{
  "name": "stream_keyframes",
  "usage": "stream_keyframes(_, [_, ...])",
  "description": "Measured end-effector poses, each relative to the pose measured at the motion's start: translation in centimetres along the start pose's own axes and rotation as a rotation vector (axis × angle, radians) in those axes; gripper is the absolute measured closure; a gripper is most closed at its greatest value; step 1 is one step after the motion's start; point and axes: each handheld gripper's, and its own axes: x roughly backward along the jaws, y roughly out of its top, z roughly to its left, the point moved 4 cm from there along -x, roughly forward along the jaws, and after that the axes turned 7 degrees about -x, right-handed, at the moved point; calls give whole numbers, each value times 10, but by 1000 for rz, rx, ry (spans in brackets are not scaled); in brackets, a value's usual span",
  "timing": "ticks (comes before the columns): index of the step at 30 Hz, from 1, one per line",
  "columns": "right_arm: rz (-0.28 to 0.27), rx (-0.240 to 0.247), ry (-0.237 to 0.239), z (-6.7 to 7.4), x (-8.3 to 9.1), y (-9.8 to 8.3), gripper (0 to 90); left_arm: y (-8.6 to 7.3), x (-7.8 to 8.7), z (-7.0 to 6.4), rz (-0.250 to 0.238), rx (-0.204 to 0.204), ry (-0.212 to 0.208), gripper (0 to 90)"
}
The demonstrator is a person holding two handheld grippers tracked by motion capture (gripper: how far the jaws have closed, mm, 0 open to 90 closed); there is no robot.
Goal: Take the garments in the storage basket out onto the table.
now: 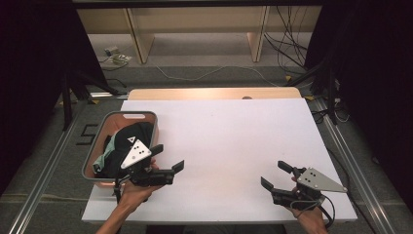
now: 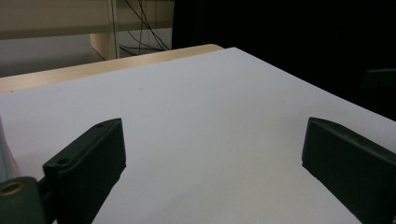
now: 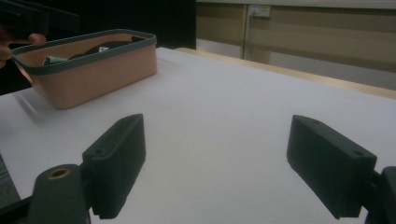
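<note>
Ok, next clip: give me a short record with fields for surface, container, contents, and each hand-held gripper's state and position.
surface: white table, bare in the middle
container: pink basket with grey rim, at the table's left edge
contents: dark clothes with a pale green piece; items not told apart
left hand-held gripper: open, holding nothing, beside the basket's right side
right hand-held gripper: open, holding nothing, over the table's near right part
gap: the two are well apart
</note>
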Motion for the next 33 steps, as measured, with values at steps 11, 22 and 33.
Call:
stream_keyframes(11, [5, 1, 5, 1, 0, 0, 202, 18, -13, 19, 22, 17, 48, 57])
stream_keyframes(22, [8, -1, 6, 0, -1, -1, 202, 29, -27, 49, 69, 46, 125, 58])
stream_keyframes(33, [4, -4, 12, 0, -2, -1, 202, 35, -43, 83, 140, 97, 188, 64])
